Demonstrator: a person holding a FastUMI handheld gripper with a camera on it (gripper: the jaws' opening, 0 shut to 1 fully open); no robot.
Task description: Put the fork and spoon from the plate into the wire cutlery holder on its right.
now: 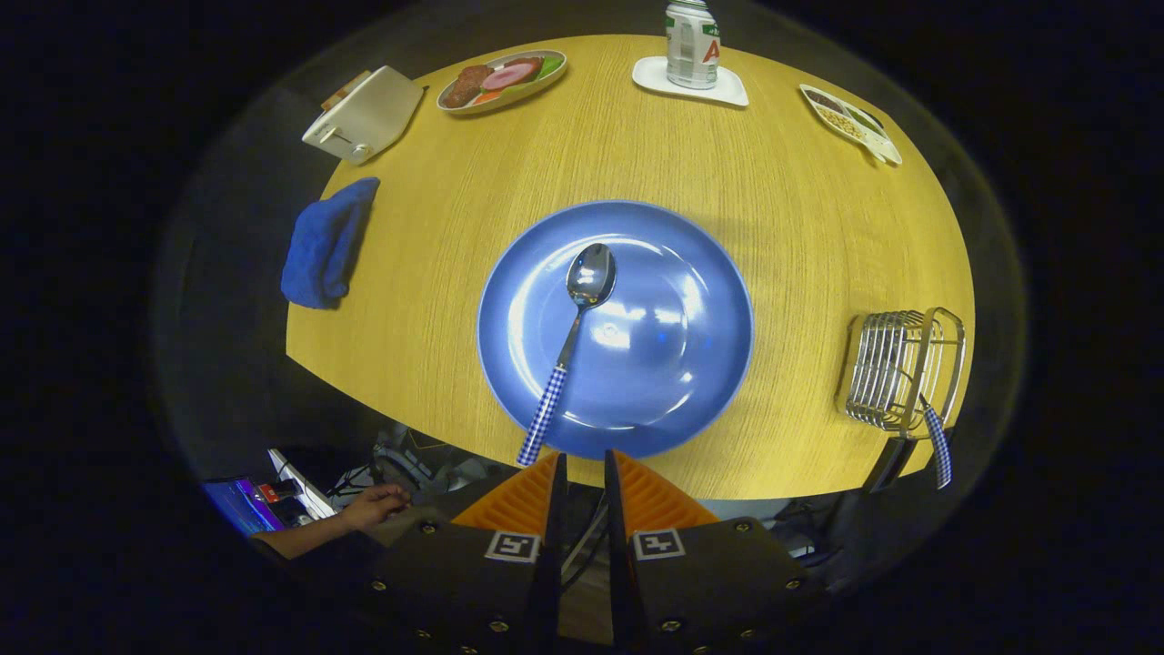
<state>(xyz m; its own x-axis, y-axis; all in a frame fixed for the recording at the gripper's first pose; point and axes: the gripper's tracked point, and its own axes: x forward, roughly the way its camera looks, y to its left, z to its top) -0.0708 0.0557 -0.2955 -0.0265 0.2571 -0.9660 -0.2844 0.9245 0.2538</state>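
Observation:
A blue plate (pixel 673 364) lies in the middle of the yellow wooden table (pixel 800 227). On it rests a spoon (pixel 573 341) with a steel bowl and a blue-checked handle whose end overhangs the plate's near rim. To the plate's right stands the wire cutlery holder (pixel 896 368), and a blue-checked handle (pixel 937 446) sticks out of its near end. My gripper (pixel 582 468) hovers above the table's near edge, just short of the spoon handle's end. Its fingers stand a narrow gap apart with nothing between them.
Beyond the plate stand a white toaster (pixel 364 114), a dish of food (pixel 502 79), a can on a white coaster (pixel 691 45) and a small snack tray (pixel 850 121). A blue cloth (pixel 326 244) hangs over the table's left edge. A hand (pixel 373 507) rests below the table.

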